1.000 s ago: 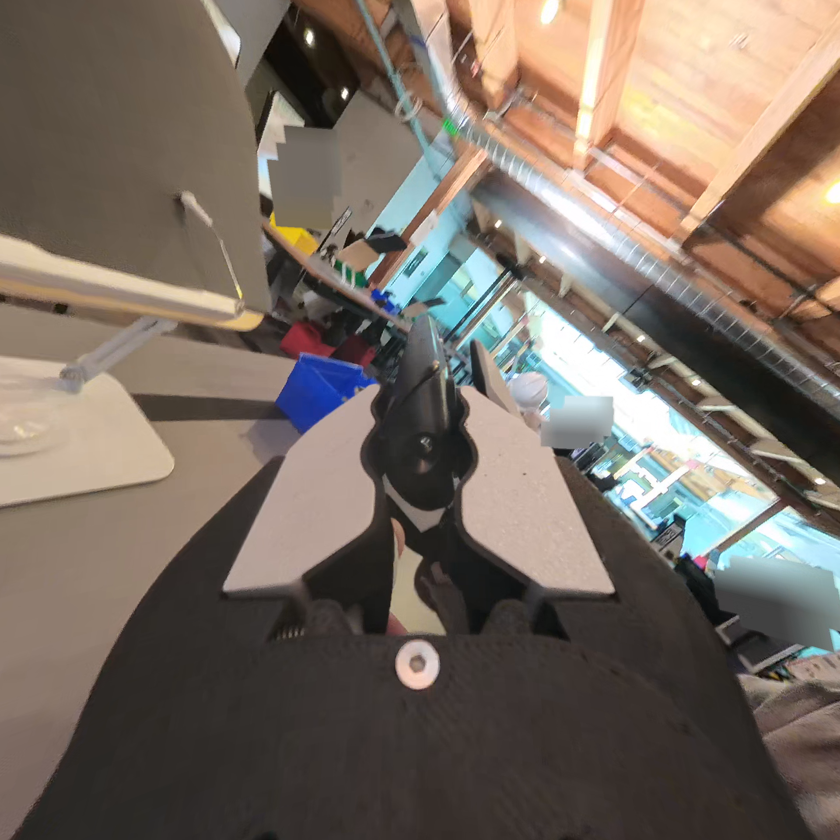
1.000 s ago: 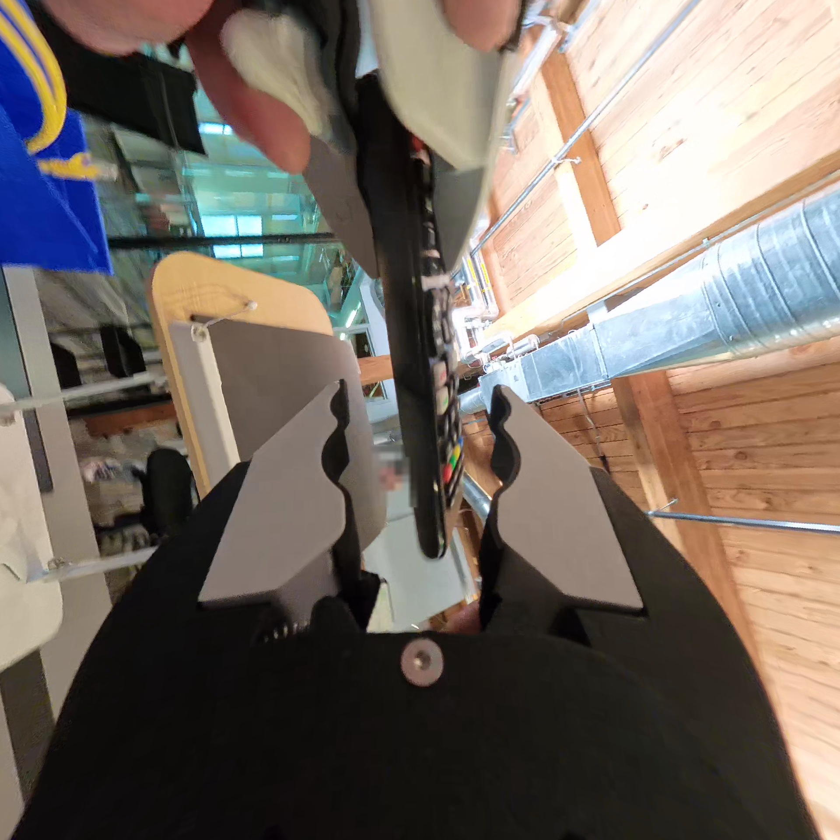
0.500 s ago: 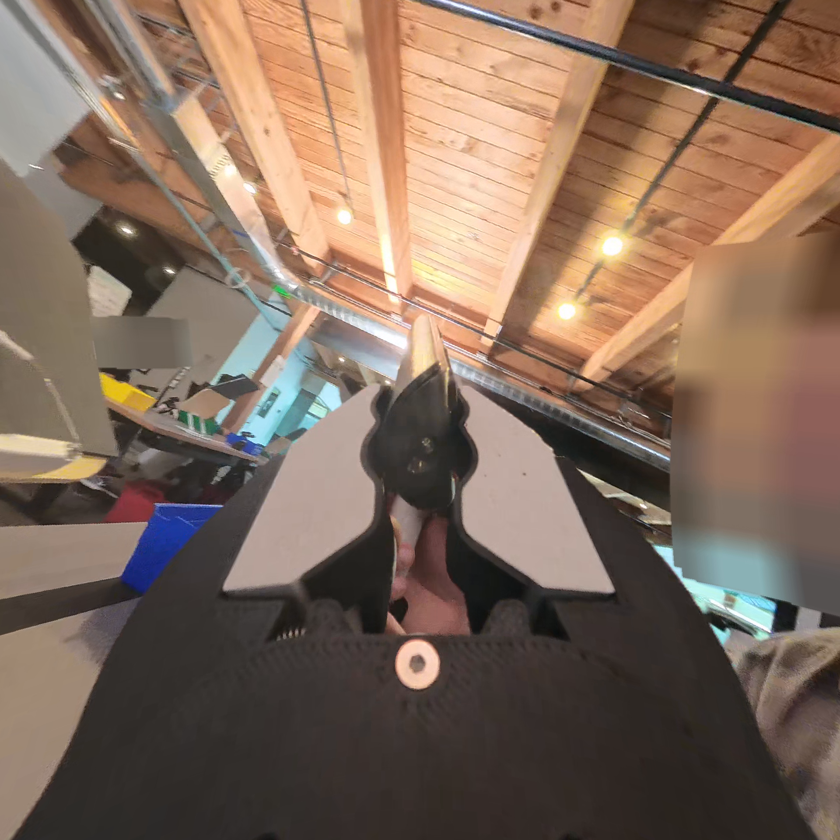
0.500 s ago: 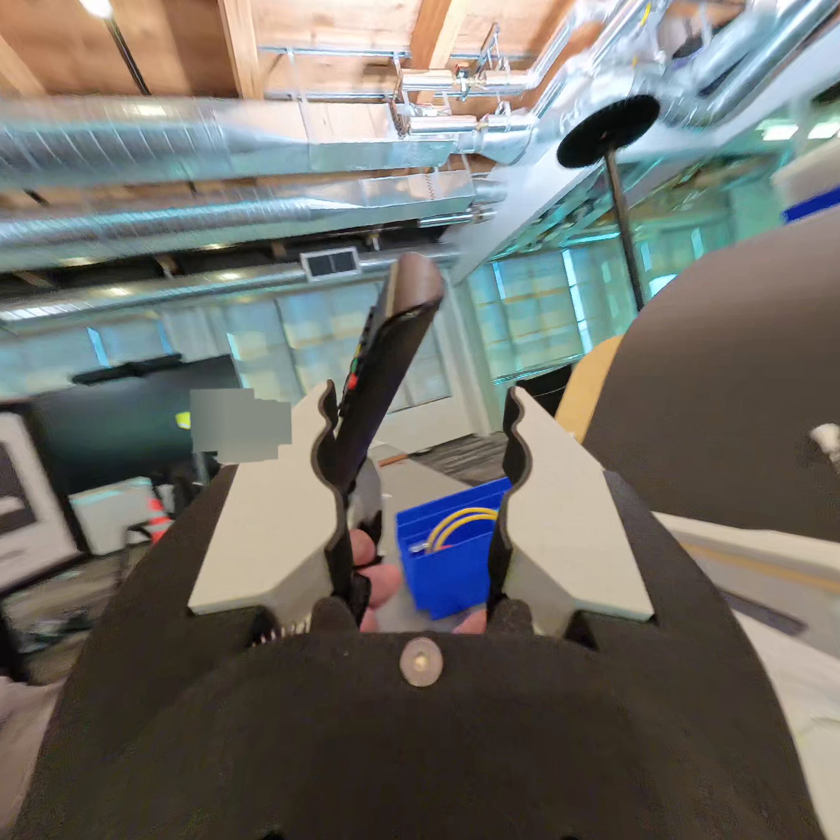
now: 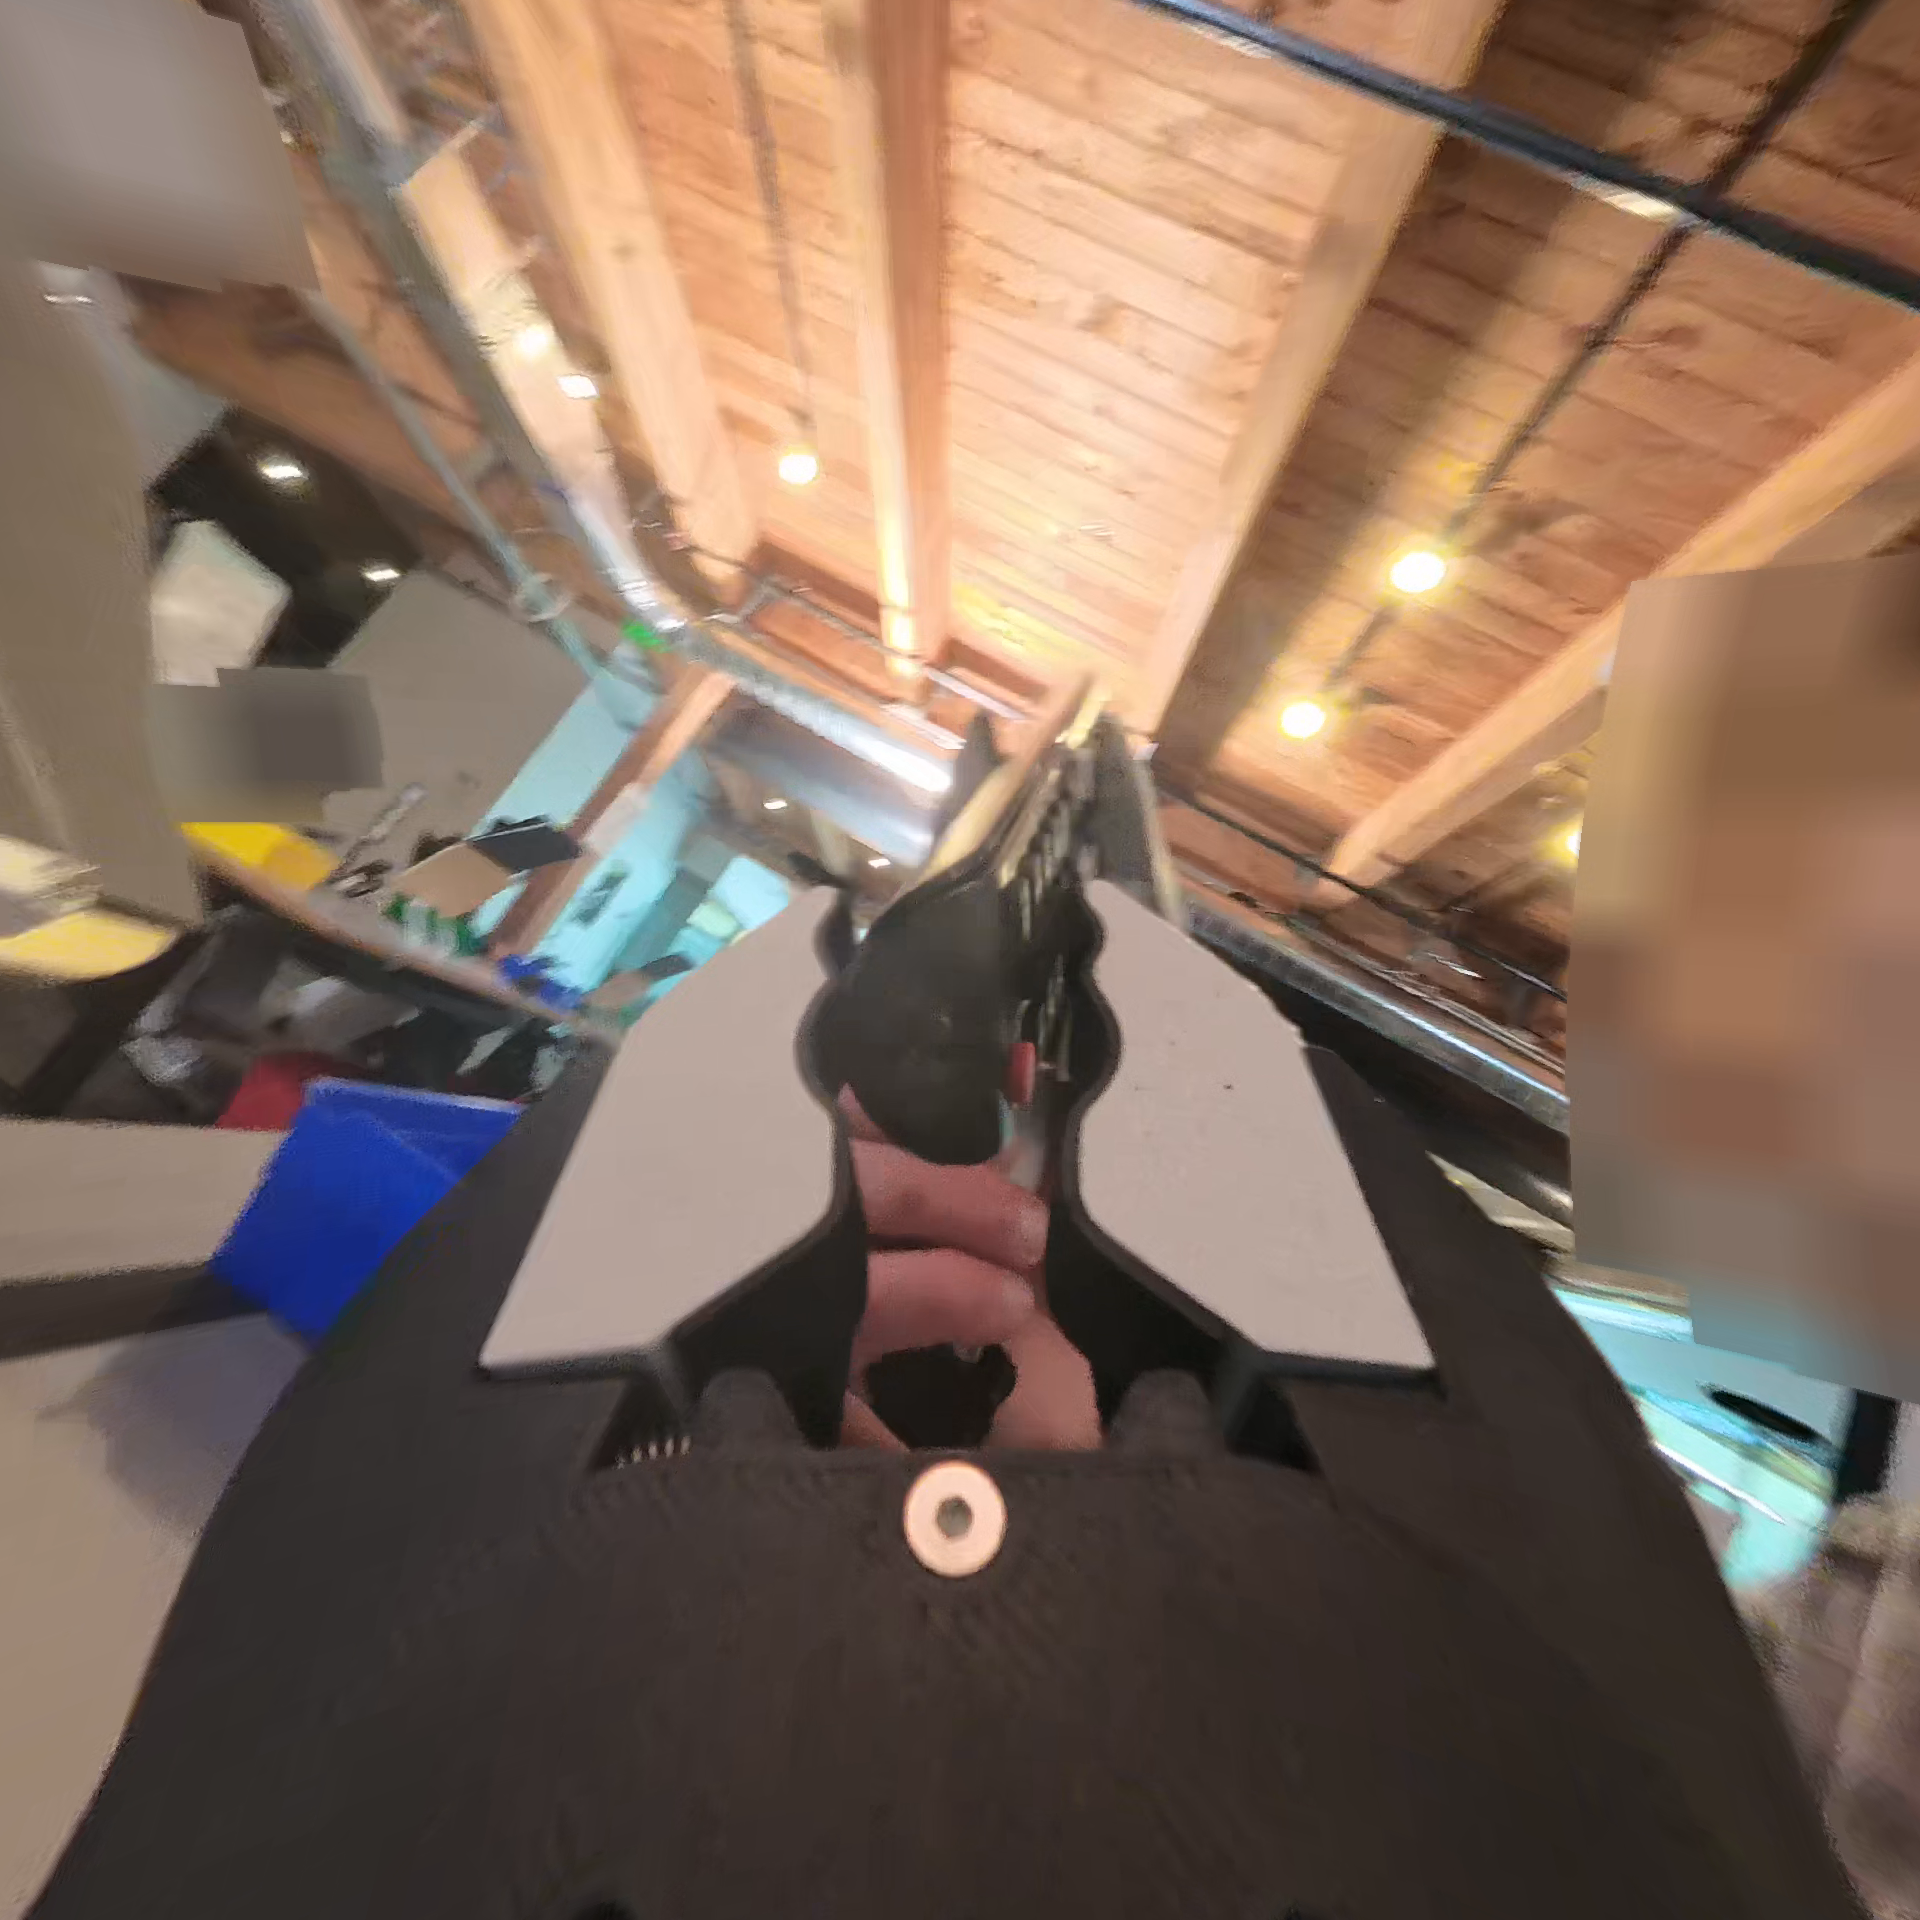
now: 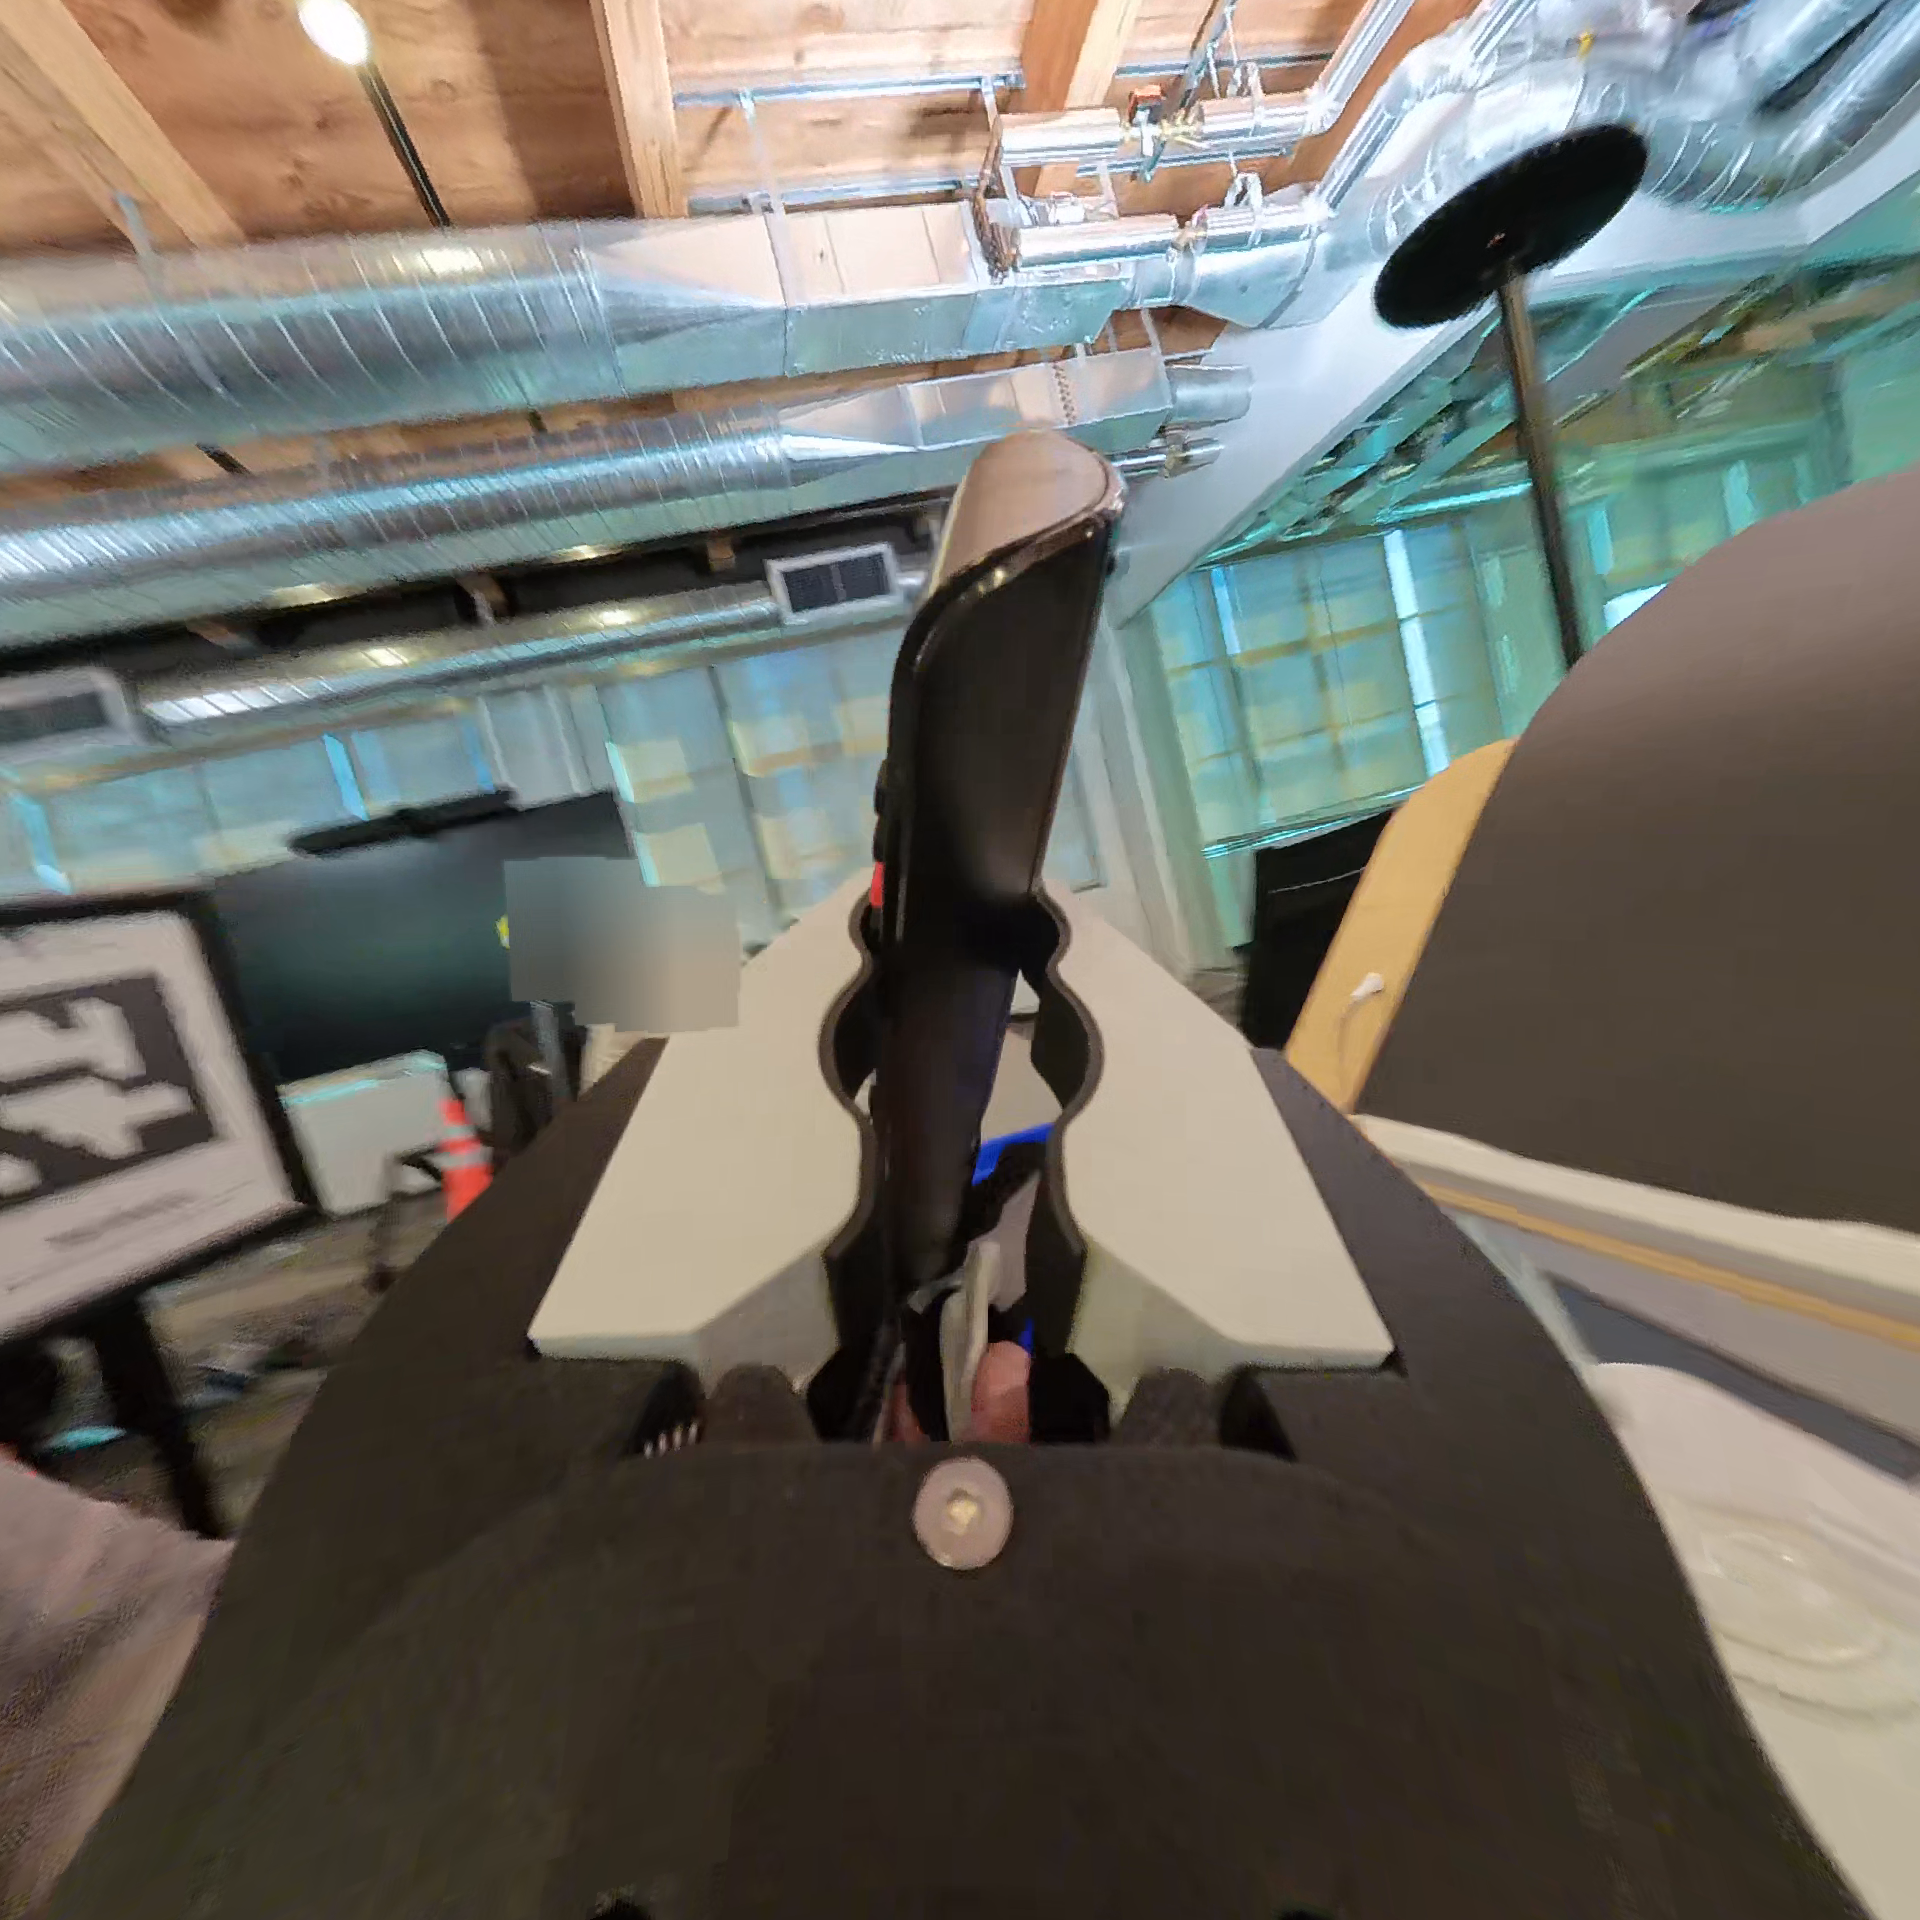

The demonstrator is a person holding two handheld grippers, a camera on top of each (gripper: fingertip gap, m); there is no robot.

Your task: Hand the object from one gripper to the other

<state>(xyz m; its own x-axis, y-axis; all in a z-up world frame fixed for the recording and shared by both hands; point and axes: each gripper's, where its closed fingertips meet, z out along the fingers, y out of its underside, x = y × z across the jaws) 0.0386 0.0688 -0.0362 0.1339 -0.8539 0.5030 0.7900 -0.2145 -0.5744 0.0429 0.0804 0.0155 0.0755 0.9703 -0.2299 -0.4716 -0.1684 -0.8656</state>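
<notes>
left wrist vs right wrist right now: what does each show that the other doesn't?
Left wrist only: wooden beam ceiling with round lights, a yellow bin on a cluttered bench, a person's curled fingers behind the tool.

Right wrist only: silver ventilation ducts, a black round disc on a pole, an orange traffic cone, a black-and-white framed board.

Both: the slim black remote control clamped in the view's own tool, left tool and right tool alike.

Lower end of the remote control (image 6: 966, 1049), perhaps tape-wrapped, hidden behind the right gripper (image 6: 961, 1023).
</notes>
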